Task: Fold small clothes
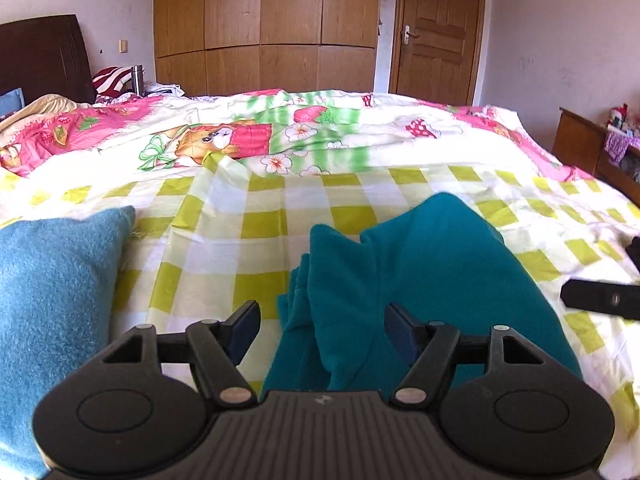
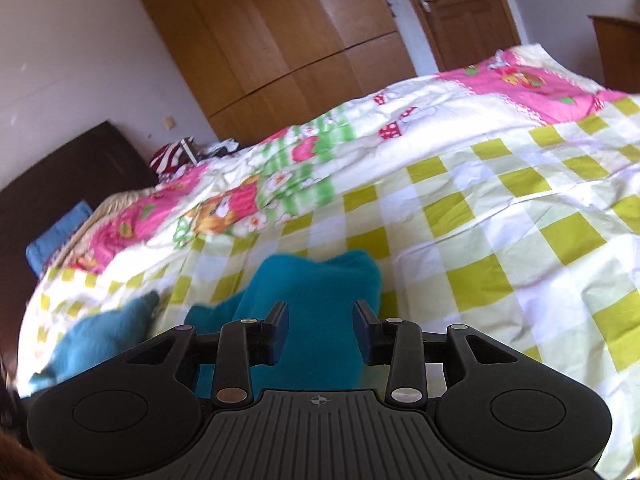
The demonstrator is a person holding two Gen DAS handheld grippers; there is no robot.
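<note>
On checked bedspread [image 1: 260,224] – teal garment [image 1: 432,264], wardrobe [image 1: 264,24] behind

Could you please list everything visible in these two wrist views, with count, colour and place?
Teal fleece garment: one, teal, bunched on the bed in front of both grippers.
Fuzzy light-blue cloth: one, light blue, on the bed left of the teal garment.
Checked bedsheet: one, yellow-green and white, covering the near bed.
Cartoon-print quilt: one, pink, white and green, across the far bed.
Dark headboard: one, dark brown, far left.
Wooden wardrobe: one, brown, back wall.
Wooden door: one, brown, right of the wardrobe.
Left gripper: one, black, open over the teal garment.
Right gripper: one, black, open over the teal garment.
</note>
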